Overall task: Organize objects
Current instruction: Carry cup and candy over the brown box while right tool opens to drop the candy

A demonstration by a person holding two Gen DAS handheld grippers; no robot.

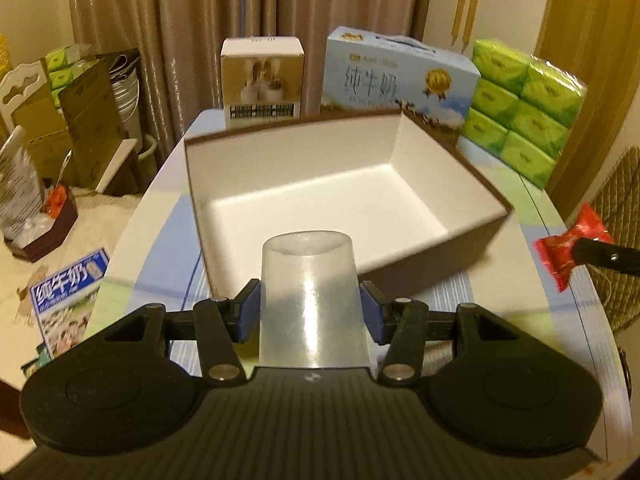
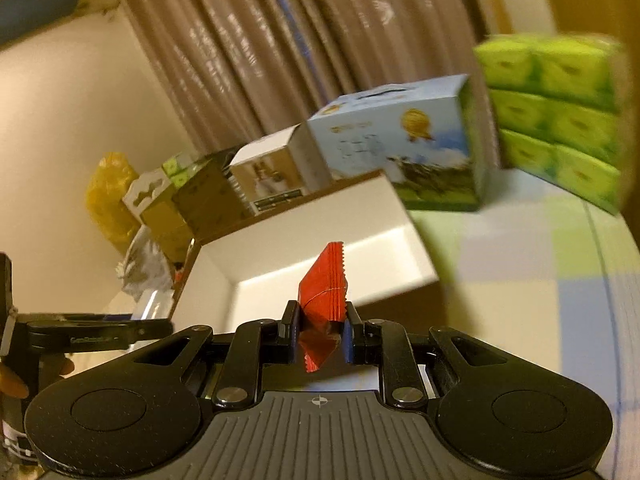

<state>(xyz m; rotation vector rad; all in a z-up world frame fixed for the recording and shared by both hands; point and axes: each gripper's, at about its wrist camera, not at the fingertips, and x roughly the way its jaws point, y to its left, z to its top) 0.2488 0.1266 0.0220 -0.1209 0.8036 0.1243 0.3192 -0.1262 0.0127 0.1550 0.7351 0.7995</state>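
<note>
My left gripper (image 1: 310, 310) is shut on a clear plastic cup (image 1: 310, 300), held upside down just before the near wall of an open brown box with a white inside (image 1: 320, 196). My right gripper (image 2: 320, 328) is shut on a red candy wrapper (image 2: 324, 292) and holds it in the air at the box's (image 2: 320, 248) right side. The candy (image 1: 568, 246) and a right finger (image 1: 604, 256) also show at the right edge of the left wrist view. The box holds nothing that I can see.
Behind the box stand a small beige carton (image 1: 262, 80), a blue milk carton (image 1: 396, 76) and a green tissue pack (image 1: 524, 104). The table has a checked cloth (image 1: 500, 280). Cardboard boxes (image 1: 72, 120) and clutter lie on the floor at left.
</note>
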